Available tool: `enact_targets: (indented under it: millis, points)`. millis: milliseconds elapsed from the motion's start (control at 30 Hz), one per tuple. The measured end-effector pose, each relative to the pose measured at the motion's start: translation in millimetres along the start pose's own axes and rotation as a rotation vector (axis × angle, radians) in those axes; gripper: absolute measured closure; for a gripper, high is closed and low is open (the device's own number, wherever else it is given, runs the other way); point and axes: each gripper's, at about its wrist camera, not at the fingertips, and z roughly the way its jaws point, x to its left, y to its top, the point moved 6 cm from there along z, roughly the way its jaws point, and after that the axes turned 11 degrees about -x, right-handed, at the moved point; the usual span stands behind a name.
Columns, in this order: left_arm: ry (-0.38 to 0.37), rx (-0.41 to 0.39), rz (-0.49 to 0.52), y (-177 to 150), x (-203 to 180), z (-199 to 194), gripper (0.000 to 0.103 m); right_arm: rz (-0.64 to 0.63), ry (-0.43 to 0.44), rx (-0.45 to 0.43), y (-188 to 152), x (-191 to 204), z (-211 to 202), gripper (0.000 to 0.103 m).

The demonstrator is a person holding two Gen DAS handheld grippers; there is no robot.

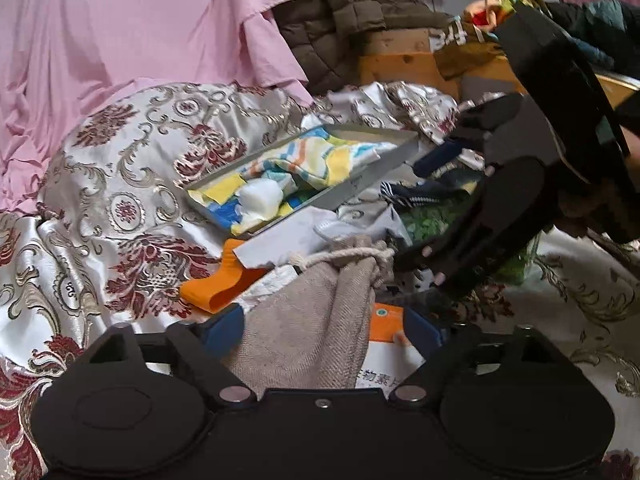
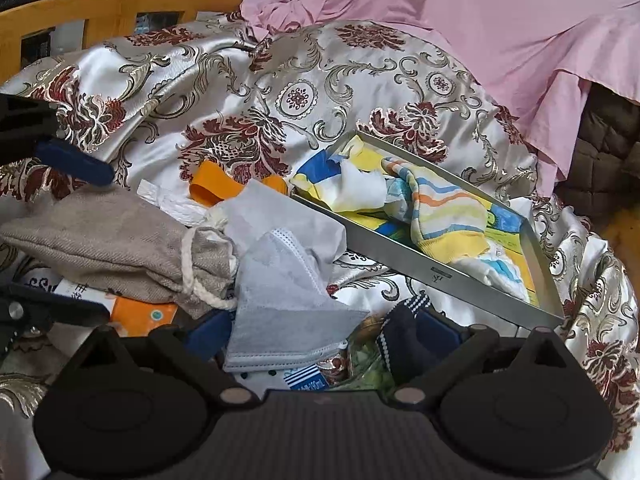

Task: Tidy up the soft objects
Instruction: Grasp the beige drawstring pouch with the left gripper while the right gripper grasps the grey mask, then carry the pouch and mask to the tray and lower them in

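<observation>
My left gripper (image 1: 324, 328) stands open with a beige drawstring bag (image 1: 312, 320) between its blue pads, which do not press on it. My right gripper (image 2: 322, 332) is open over a grey face mask (image 2: 288, 320) and a navy striped sock (image 2: 404, 340). A grey metal tray (image 2: 440, 276) on the bedspread holds a striped cloth (image 2: 444, 208) and a white wad (image 2: 360, 192). The tray (image 1: 360, 188) is also in the left wrist view. An orange piece (image 2: 212, 188) and a grey cloth (image 2: 280, 216) lie beside the bag (image 2: 112, 240).
A brocade bedspread (image 2: 240, 80) covers the bed, with a pink sheet (image 1: 140, 20) and a brown quilted jacket (image 1: 352, 4) behind. A wooden rail (image 2: 112, 4) runs at the back left. An orange-and-white packet (image 1: 386, 320) lies under the bag. A hand (image 1: 436, 276) holds the right gripper's handle.
</observation>
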Motion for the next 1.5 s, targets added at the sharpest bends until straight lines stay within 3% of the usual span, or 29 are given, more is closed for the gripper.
enact_targets:
  millis: [100, 233, 367, 600, 767, 900, 1067, 1200, 1300, 1400, 1500]
  points:
    - [-0.006, 0.029, 0.013, 0.0, -1.0, 2.1, 0.030, -0.009, 0.007, -0.002, 1.3, -0.9, 2.1, 0.007]
    - [0.011, 0.072, 0.051, -0.5, -3.0, 4.1, 0.055, -0.005, 0.017, 0.000, 3.0, 0.1, 4.8, 0.014]
    - [0.015, 0.096, 0.052, 0.7, -3.4, 3.9, 0.061, 0.002, 0.024, 0.001, 3.9, 2.0, 6.3, 0.020]
    - [0.005, 0.138, 0.041, 0.6, -6.2, 8.2, 0.063, 0.030, 0.031, 0.024, 0.4, 5.5, 12.1, 0.028]
    - [-0.012, 0.146, 0.054, 1.3, -11.2, 8.3, 0.085, 0.075, 0.055, 0.033, -0.9, 5.3, 13.8, 0.041]
    - [-0.006, 0.137, 0.035, 2.2, -10.3, 6.5, 0.090, 0.122, 0.074, 0.029, 0.6, 4.0, 10.7, 0.060]
    - [-0.042, 0.144, -0.180, 3.9, 9.3, 5.7, 0.092, 0.188, 0.086, 0.015, 1.9, -3.4, 5.3, 0.077]
    - [-0.046, 0.155, -0.344, 2.9, 25.6, 8.2, 0.094, 0.213, 0.049, 0.006, 2.8, -13.5, 2.9, 0.094]
    - [-0.055, 0.144, -0.426, 4.6, 31.9, 8.1, 0.095, 0.232, 0.026, -0.018, 5.1, -21.1, -0.9, 0.098]
    - [-0.133, 0.115, -0.597, 7.7, 42.2, 8.1, 0.095, 0.242, 0.018, -0.055, 10.7, -27.6, -7.3, 0.099]
    - [-0.148, 0.112, -0.703, 9.2, 49.0, 12.1, 0.096, 0.246, 0.008, -0.081, 16.1, -33.6, -13.5, 0.100]
